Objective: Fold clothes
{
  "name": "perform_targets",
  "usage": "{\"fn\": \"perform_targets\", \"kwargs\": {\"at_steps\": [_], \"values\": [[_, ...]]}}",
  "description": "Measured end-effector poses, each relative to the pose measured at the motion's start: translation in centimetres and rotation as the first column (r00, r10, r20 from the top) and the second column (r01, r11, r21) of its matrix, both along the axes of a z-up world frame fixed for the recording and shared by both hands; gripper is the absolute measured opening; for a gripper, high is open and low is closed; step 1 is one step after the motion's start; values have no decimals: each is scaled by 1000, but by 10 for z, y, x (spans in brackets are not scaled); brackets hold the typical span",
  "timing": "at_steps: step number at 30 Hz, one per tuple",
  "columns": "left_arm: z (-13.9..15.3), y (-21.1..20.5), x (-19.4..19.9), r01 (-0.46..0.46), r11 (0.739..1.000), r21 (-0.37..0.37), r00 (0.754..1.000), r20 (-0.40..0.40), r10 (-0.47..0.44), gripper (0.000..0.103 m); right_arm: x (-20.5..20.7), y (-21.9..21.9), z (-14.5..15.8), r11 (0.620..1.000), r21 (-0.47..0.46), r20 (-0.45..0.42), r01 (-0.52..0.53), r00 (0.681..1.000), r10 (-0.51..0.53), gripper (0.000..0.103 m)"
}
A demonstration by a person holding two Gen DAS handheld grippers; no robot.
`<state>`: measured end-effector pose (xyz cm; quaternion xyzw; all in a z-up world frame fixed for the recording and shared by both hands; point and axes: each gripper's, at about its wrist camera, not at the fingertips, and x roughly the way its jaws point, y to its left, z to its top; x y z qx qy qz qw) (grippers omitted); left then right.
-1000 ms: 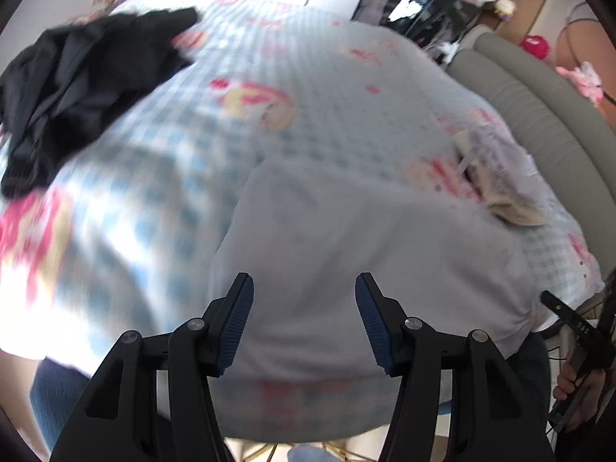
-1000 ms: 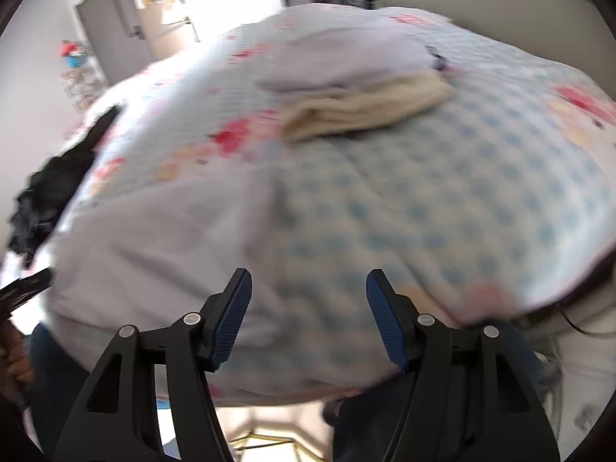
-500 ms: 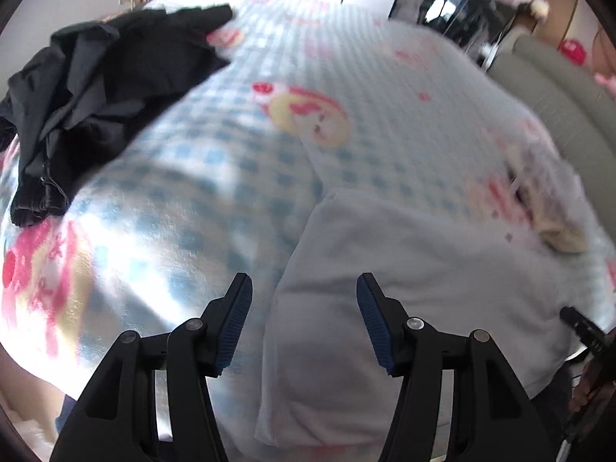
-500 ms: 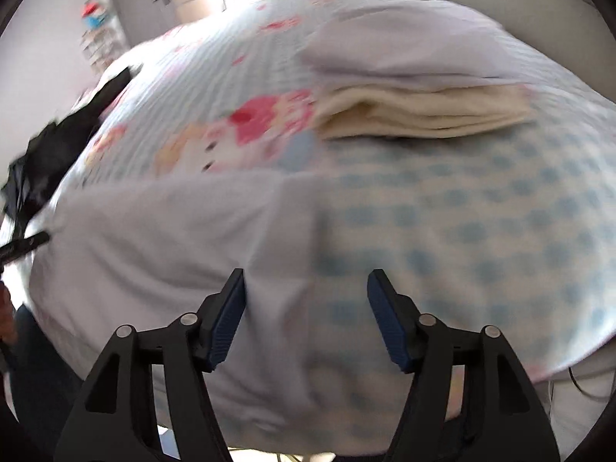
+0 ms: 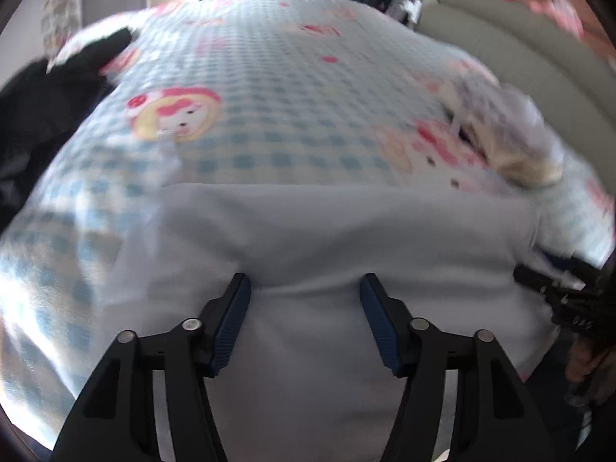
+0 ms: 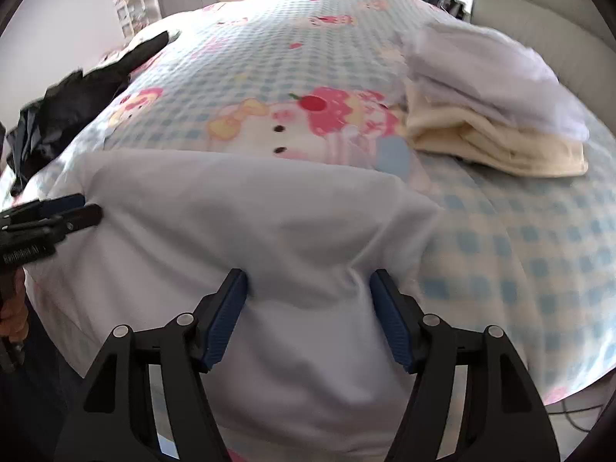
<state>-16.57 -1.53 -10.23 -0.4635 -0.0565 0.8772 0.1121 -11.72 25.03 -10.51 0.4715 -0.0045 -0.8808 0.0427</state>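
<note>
Partly blurred (left view) folded stack (image 5: 512,150)

My left claw (image 5: 305,321) points steeply down with its two blue-padded fingers (image 5: 231,323) spread apart, having just drawn in a touch, and only flat cloth lies in the gap, pinched by neither pad. My right claw (image 6: 310,317) tilts down the same way, its fingers (image 6: 390,319) standing wide and gripping nothing. Each claw shows at the edge of the other's view, my hand (image 6: 13,317) wrapped round the left one's handle.
</note>
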Motion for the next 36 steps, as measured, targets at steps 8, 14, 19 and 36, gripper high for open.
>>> {"fn": "perform_targets", "kwargs": {"at_steps": [8, 14, 19, 36], "values": [[20, -22, 41, -59, 986, 155, 997, -34, 65, 60, 22, 16, 30, 991, -81, -62, 110, 991, -115, 68], [-12, -2, 59, -41, 994, 99, 998, 58, 35, 61, 39, -36, 3, 999, 35, -21, 1, 1000, 0, 69], [11, -37, 70, -190, 982, -25, 981, 45, 191, 61, 47, -4, 12, 993, 19, -28, 116, 993, -115, 67], [11, -111, 106, -417, 899, 132, 908, 109, 405, 62, 96, 57, 14, 957, -46, 21, 287, 958, -286, 68]]}}
